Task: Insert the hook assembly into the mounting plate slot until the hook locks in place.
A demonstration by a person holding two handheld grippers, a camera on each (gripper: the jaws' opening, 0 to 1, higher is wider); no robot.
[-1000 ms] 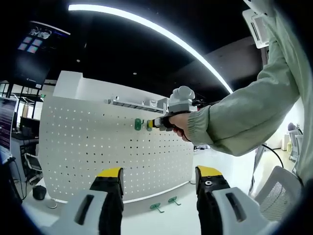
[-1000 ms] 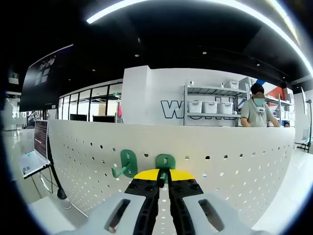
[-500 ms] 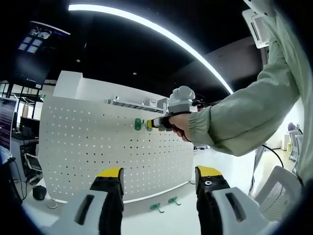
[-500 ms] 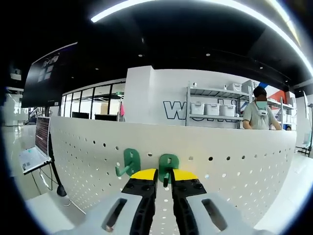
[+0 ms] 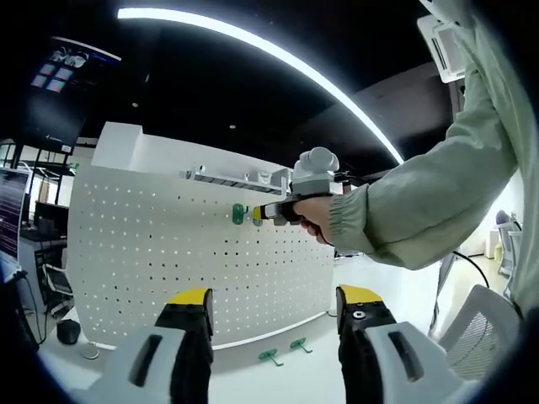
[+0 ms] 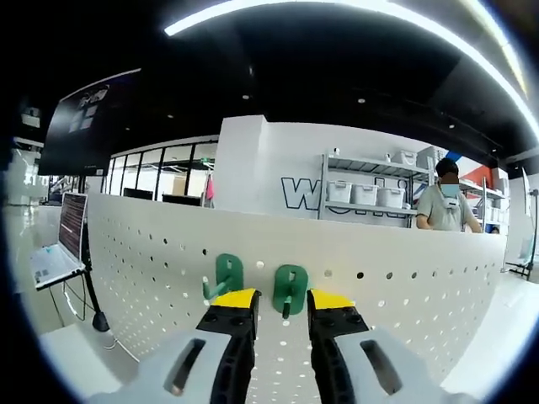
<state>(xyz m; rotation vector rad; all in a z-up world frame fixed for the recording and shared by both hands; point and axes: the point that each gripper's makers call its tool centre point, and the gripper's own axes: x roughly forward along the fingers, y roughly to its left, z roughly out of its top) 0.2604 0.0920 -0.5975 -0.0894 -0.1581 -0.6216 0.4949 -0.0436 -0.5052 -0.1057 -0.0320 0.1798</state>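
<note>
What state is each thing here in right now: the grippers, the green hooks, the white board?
Right gripper: open, jaws either side of a hook.
Left gripper: open, empty.
Two green hooks: hanging on the pegboard.
Two spare hooks: lying on the table.
Pegboard: upright.

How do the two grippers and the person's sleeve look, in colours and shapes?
Both grippers share one design. The left gripper has pale grey jaws with black inner faces, yellow tips and slotted openings. The right gripper looks the same in its own view; in the left gripper view it carries a white box on top. The sleeve is light green with a gathered cuff.
</note>
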